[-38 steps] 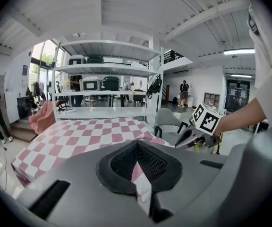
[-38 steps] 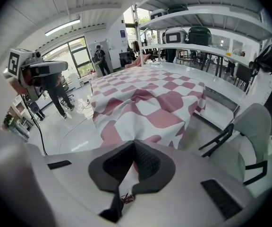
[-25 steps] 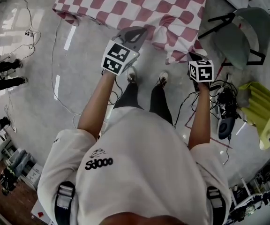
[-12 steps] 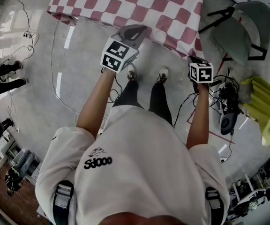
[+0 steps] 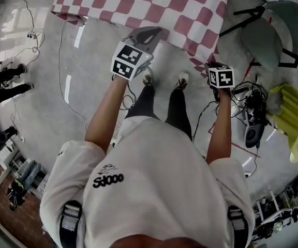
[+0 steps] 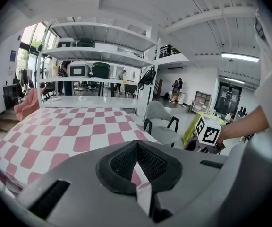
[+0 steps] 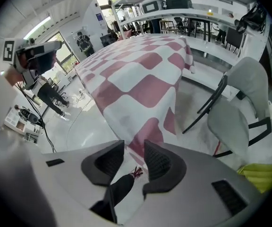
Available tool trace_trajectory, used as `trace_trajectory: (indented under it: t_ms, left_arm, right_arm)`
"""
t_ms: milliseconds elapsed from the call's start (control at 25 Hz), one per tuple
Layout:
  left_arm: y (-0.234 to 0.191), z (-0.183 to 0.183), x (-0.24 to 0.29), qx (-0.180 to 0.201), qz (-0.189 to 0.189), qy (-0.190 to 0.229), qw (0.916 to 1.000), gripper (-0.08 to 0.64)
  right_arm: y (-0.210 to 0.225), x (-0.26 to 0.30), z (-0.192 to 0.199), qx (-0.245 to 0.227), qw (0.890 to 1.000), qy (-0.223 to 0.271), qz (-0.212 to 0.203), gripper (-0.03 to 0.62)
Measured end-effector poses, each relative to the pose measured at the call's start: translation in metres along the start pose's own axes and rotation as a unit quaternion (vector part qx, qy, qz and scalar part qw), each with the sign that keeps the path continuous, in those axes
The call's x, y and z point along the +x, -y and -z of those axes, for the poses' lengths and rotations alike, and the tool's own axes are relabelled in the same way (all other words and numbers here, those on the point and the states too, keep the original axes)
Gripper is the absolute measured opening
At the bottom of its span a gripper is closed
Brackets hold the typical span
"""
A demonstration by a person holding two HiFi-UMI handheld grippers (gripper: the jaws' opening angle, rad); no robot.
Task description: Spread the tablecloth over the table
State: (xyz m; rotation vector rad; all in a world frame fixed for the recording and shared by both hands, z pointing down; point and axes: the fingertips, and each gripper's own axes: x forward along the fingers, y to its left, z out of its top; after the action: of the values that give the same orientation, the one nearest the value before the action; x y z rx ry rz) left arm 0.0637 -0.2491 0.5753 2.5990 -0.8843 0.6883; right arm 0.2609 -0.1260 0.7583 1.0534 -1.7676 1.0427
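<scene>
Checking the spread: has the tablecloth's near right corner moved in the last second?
Yes. The corner of the tablecloth has been drawn out toward the grey chair and now hangs flatter.

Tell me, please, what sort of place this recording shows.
Probably an open workshop or lab space rather than a home: tall white shelving carrying equipment cases, a tangle of cables and gear on the polished floor, and strip lights overhead.

The only legible marking is a dark print (image 5: 108, 179) on the left chest of the person's white T-shirt (image 5: 159, 190). It reads roughly "SJ000", under a small sketched emblem.
</scene>
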Motion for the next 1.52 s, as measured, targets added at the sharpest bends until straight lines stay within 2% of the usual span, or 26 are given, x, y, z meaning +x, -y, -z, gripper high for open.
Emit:
trace_trajectory:
  t_ms: [40, 120, 400, 560, 800, 1120, 1360, 1520]
  left_arm:
    - [-0.001, 0.001, 0.001, -0.001, -0.001, 0.0, 1.0, 0.025]
    - [-0.004, 0.004, 0.002, -0.004, -0.003, 0.0, 1.0, 0.025]
    - [-0.002, 0.007, -0.003, -0.004, -0.007, 0.001, 1.0, 0.026]
    - [-0.007, 0.001, -0.012, 0.002, -0.019, 0.013, 0.9997, 0.025]
    - [-0.02, -0.025, -0.042, 0.012, -0.041, 0.04, 0.9983, 0.025]
    - [-0.045, -0.088, -0.09, 0.042, -0.087, 0.105, 0.9897, 0.026]
    - [-0.056, -0.14, -0.133, 0.082, -0.118, 0.158, 0.977, 0.026]
    - [-0.058, -0.172, -0.163, 0.106, -0.135, 0.192, 0.9663, 0.026]
  right_arm:
    - [-0.002, 0.002, 0.002, -0.001, 1.0, -0.008, -0.006, 0.172]
    - [-0.005, 0.003, 0.002, -0.007, 1.0, -0.013, -0.011, 0.213]
    - [-0.011, -0.01, -0.019, -0.008, 1.0, 0.029, -0.002, 0.216]
    - [-0.006, -0.03, -0.054, -0.011, 0.996, 0.079, 0.026, 0.176]
    - [-0.011, -0.082, -0.107, -0.016, 0.984, 0.163, 0.073, 0.044]
    - [-0.043, -0.176, -0.194, -0.07, 0.953, 0.279, 0.1, 0.023]
    - [-0.082, -0.249, -0.247, -0.128, 0.918, 0.362, 0.102, 0.023]
    - [-0.112, -0.294, -0.274, -0.151, 0.894, 0.413, 0.088, 0.023]
